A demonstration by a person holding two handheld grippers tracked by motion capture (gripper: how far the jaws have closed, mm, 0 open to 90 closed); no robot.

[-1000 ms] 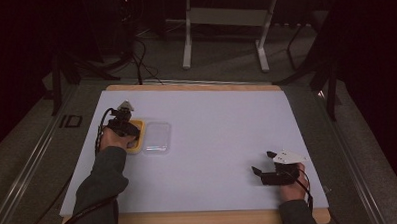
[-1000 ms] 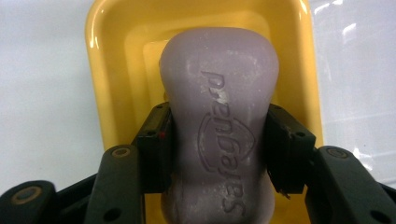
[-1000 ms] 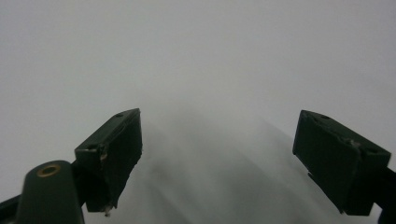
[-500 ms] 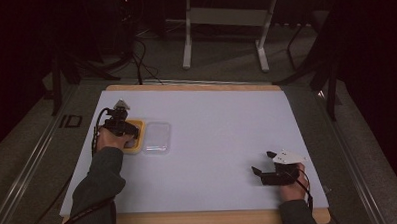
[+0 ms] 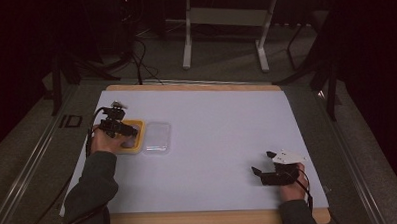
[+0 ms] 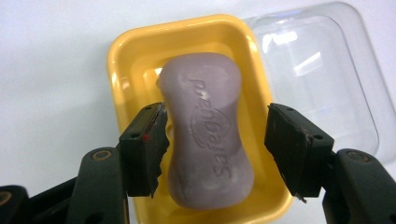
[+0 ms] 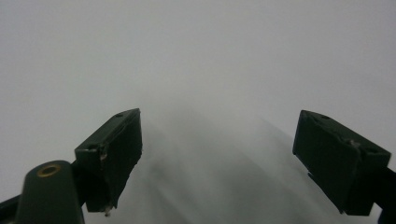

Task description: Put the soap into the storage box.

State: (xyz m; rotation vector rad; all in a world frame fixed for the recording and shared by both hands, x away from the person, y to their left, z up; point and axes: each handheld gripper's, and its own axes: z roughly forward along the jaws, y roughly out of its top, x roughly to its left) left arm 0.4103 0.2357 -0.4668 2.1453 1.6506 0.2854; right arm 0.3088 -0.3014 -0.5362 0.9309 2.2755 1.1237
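A pale purple soap bar [image 6: 208, 130] lies in a yellow dish [image 6: 126, 60] at the table's left. My left gripper [image 6: 215, 149] hangs just over it. Its jaws have just been opening and now stand open on either side of the bar, and the right pad [image 6: 292, 144] is clear of the bar. A clear plastic lid [image 6: 322, 79] lies flat beside the dish. From above, the left gripper [image 5: 122, 128] covers part of the dish [image 5: 137, 139], with the lid [image 5: 156, 137] to its right. My right gripper [image 5: 261, 172] rests near the front right, open [image 7: 217, 158] over bare white surface.
The white table top [image 5: 227, 126] has a wooden front edge [image 5: 215, 219]. A metal stand [image 5: 224, 36] and cables are on the dark floor beyond the far edge. A cable trails from the left hand off the table's left side.
The left hand has shifted slightly over the yellow dish. The right hand and its gripper have kept still.
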